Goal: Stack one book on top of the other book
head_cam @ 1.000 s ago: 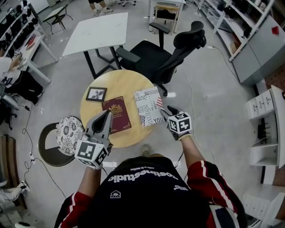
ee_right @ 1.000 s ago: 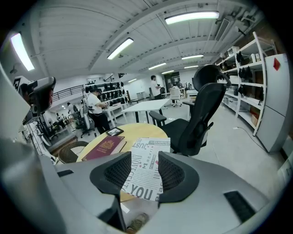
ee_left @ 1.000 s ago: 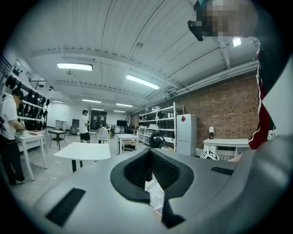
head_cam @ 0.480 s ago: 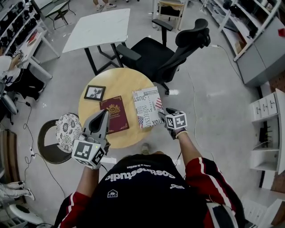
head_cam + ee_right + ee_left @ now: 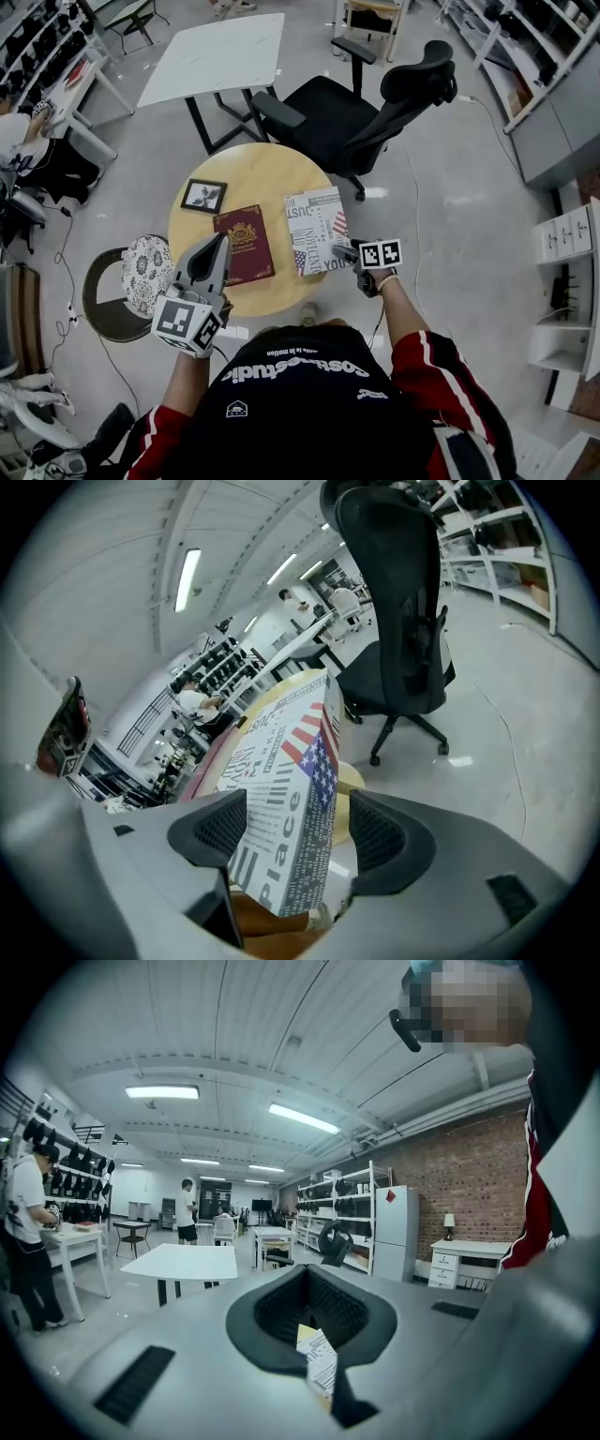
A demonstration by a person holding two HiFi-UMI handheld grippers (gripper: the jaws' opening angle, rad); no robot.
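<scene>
Two books lie flat, side by side, on the round wooden table [image 5: 253, 173]: a maroon book [image 5: 245, 244] with a gold crest and, to its right, a white printed book [image 5: 317, 228] with a flag pattern. My right gripper [image 5: 345, 251] is at that book's near right corner, by the table's edge. Its jaws have just been opening and stand wide around the printed book [image 5: 291, 761], the right pad apart from it. My left gripper [image 5: 223, 240] hovers at the maroon book's near left side, its fingers together in a point, nothing in them.
A small framed picture [image 5: 203, 195] lies on the table's far left. A black office chair [image 5: 356, 112] stands right behind the table, a white desk [image 5: 216, 61] beyond it. A patterned round stool [image 5: 145, 277] stands left of the table. Shelves [image 5: 562, 272] line the right.
My right gripper has dropped and rolled down to the printed book's near right corner, and its jaws have widened around it. The left gripper has barely shifted. Both books lie where they were.
</scene>
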